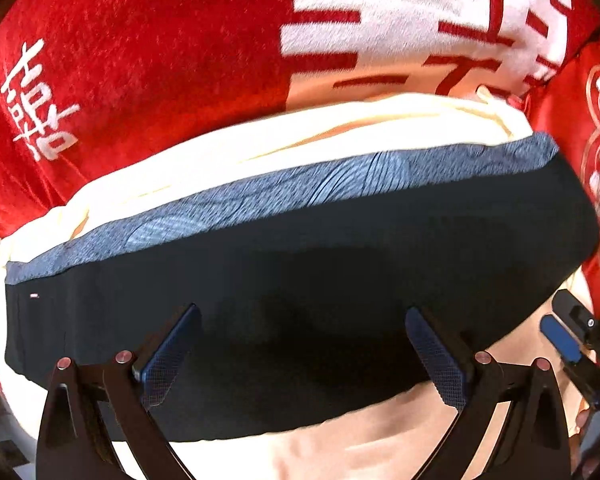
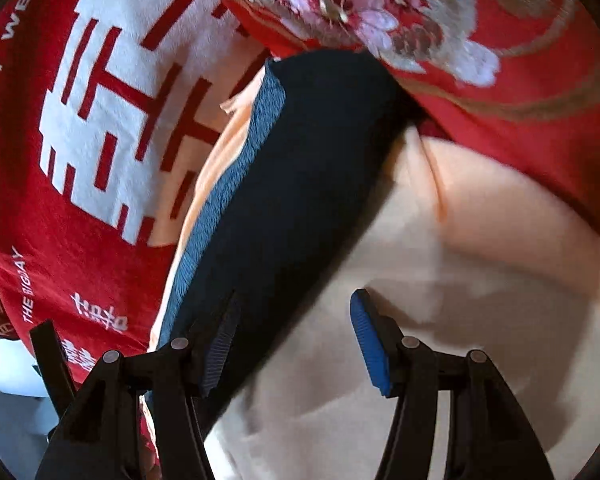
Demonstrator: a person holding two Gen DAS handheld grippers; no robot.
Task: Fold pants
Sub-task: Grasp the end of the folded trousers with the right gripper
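Note:
Folded dark pants [image 1: 300, 248] with a blue-grey patterned band along their far edge lie on a cream cloth [image 1: 300, 136]. My left gripper [image 1: 302, 314] points down over the dark fabric, open, with its pads apart and nothing pinched. In the right wrist view the pants [image 2: 300, 168] run diagonally. My right gripper [image 2: 296, 300] is open over their lower edge, its left finger above the dark cloth and its right finger above the cream cloth [image 2: 460, 280]. The right gripper's blue pad [image 1: 564, 336] also shows at the right edge of the left wrist view.
A red blanket [image 1: 140, 60] with large white characters and lettering lies under everything. Red bedding embroidered with flowers [image 2: 420, 20] borders the pants' far end. A pale floor strip [image 2: 4, 380] shows at the lower left beyond the blanket.

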